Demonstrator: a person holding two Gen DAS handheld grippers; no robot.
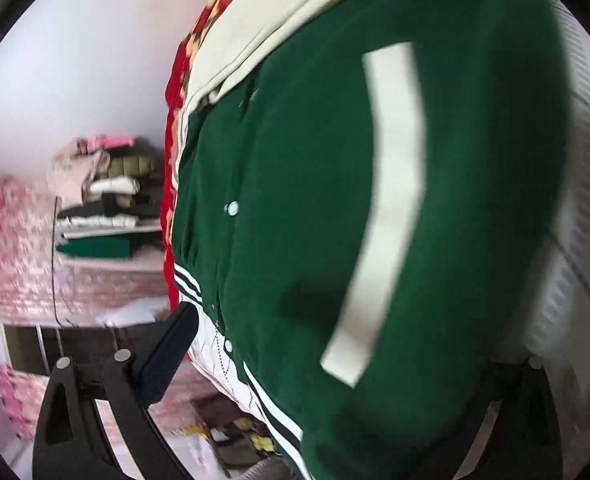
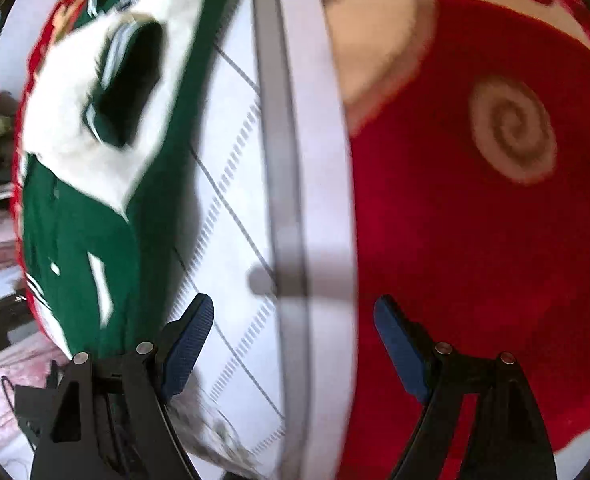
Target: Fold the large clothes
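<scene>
The green jacket [image 1: 315, 200] lies spread on a white quilted pad [image 2: 231, 208] over a red blanket [image 2: 475, 240], its cream sleeve [image 1: 251, 12] crossing the chest, snaps [image 1: 232, 208] and striped hem [image 1: 189, 280] showing. Folding looks barely begun: the body seems to lie flat and full-length. The left hand-held gripper [image 1: 335, 360] hovers over the jacket, its far finger mostly hidden, so I cannot tell its grip. The right hand-held gripper [image 2: 295, 316] is spread wide, holding nothing. Folded clothes [image 1: 107, 208] are stacked beyond.
</scene>
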